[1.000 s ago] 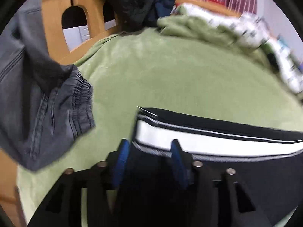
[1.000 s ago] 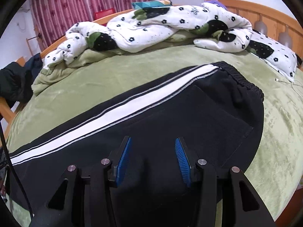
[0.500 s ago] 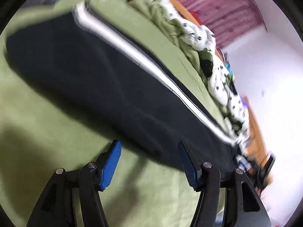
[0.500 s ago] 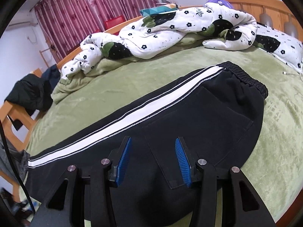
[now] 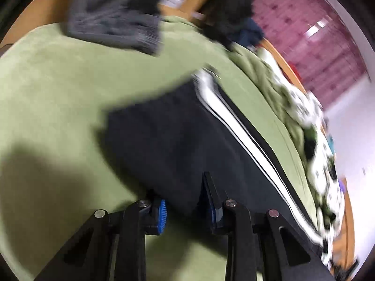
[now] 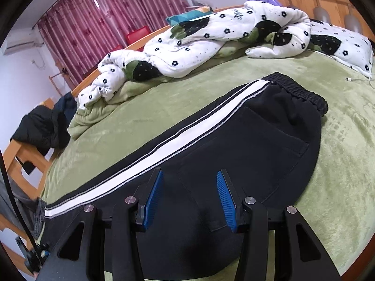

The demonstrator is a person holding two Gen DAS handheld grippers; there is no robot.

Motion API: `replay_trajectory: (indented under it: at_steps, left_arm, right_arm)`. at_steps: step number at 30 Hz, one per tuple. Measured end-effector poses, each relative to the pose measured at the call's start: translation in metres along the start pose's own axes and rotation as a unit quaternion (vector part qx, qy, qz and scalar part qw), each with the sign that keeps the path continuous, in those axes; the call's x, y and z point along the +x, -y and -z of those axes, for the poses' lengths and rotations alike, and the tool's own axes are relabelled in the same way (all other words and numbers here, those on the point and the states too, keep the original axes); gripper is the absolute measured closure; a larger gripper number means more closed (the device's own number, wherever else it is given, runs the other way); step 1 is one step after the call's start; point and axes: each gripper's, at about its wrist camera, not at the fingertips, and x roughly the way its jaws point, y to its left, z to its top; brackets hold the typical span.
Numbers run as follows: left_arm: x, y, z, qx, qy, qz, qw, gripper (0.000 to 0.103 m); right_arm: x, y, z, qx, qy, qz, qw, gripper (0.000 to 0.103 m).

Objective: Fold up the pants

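Two grippers bracket one garment. The left gripper (image 5: 186, 201) sits at the near long edge of the black pants (image 6: 246, 145), its blue pads either side of that edge with dark cloth between them; blur hides whether they have closed, so I cannot tell if it grips. The right gripper (image 6: 189, 195) hovers above the seat with its jaws apart and nothing between them. The pants lie flat on the green bedspread (image 6: 339, 164), already doubled leg on leg, white side stripe (image 6: 164, 149) uppermost. Their long axis runs crosswise to the right gripper: waistband (image 6: 297, 89) far right, cuffs far left. The left gripper is nearer the cuffs, so I judge it best placed to carry them toward the waistband. Beyond lie a grey garment (image 5: 117, 16) and a floral quilt (image 6: 211, 35).
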Motion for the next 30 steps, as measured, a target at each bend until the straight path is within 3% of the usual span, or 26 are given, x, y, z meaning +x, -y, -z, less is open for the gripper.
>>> replay_trajectory:
  at_steps: [4,7,9,13,16,18,22,26,30]
  left_arm:
    - [0.014,-0.017,-0.024,0.004,-0.018,-0.003,0.9998,0.076]
    - [0.013,0.003,-0.037,0.072,0.004,-0.07,0.9949,0.078]
    - [0.009,0.013,-0.04,0.098,0.01,-0.079,0.992,0.078]
    - [0.016,0.025,-0.028,0.164,0.01,-0.142,0.9761,0.074]
    - [0.012,0.026,-0.024,0.161,0.026,-0.165,0.9726,0.061]
    - [0.003,0.028,-0.023,0.159,0.044,-0.206,0.9645,0.041]
    - [-0.02,0.041,-0.017,0.215,0.048,-0.259,0.9403,0.035]
    - [-0.04,0.068,-0.012,0.276,0.044,-0.254,0.9259,0.035]
    - [-0.048,0.103,-0.017,0.319,0.032,-0.231,0.9187,0.031]
  right_arm:
    - [0.005,-0.013,0.005,-0.025,-0.003,0.003,1.0,0.056]
    - [0.008,-0.017,0.008,-0.035,-0.007,0.01,0.999,0.056]
    - [0.011,-0.017,0.008,-0.043,-0.013,0.016,0.999,0.056]
    - [0.022,-0.018,0.002,-0.067,-0.024,0.025,0.997,0.052]
    - [0.04,-0.025,-0.007,-0.103,-0.038,0.037,0.993,0.048]
    - [0.062,-0.034,-0.016,-0.148,-0.059,0.051,0.986,0.048]
    - [0.096,-0.047,-0.032,-0.209,-0.063,0.045,0.975,0.048]
    - [0.141,-0.072,-0.049,-0.279,-0.076,0.018,0.957,0.048]
    - [0.176,-0.099,-0.055,-0.315,-0.101,-0.017,0.944,0.048]
